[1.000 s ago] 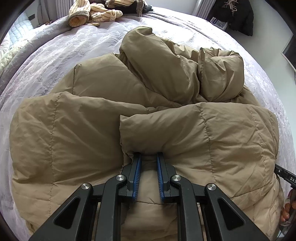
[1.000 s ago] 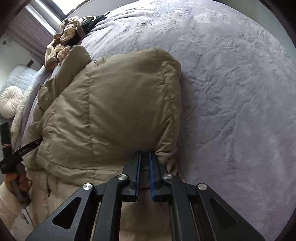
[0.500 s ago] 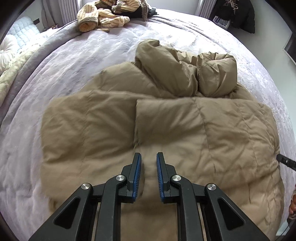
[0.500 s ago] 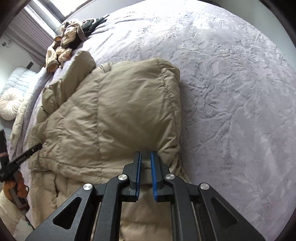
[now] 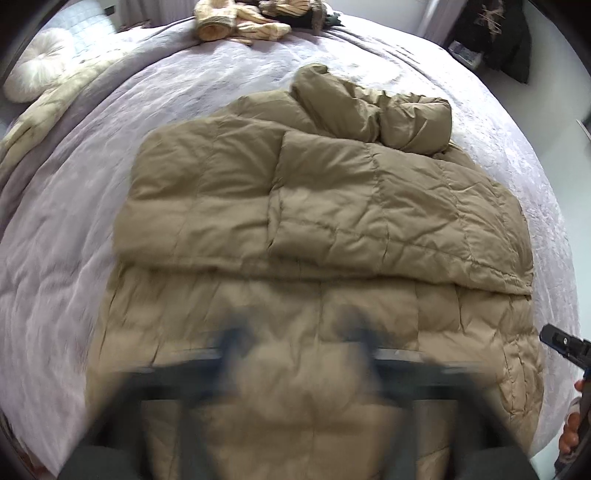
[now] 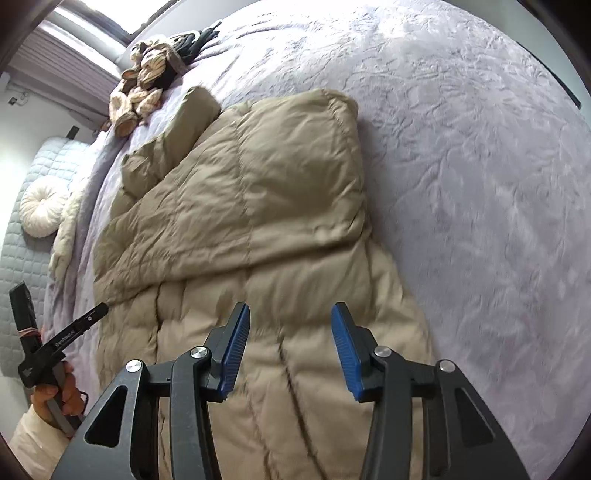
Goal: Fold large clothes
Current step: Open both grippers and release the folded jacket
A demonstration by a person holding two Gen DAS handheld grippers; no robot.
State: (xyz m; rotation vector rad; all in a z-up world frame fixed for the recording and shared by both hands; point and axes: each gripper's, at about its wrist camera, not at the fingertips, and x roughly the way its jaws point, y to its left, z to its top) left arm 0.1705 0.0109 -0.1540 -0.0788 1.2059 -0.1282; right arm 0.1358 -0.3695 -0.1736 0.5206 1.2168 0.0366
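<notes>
A jacket (image 5: 325, 229) lies on the bed (image 5: 74, 258), its upper part doubled over the lower. A pile of clothes (image 5: 243, 22) sits at the bed's far edge, well apart. A cushion (image 5: 37, 70) lies beyond the far-left corner.

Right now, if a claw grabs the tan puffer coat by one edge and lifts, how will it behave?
The tan puffer coat would likely flop and drape: it lies in soft folds on the bed cover. Probably light for its bulk, given the puffy quilted panels. The folded-over layer may slide open, since its shell looks smooth and nothing pins it.
</notes>
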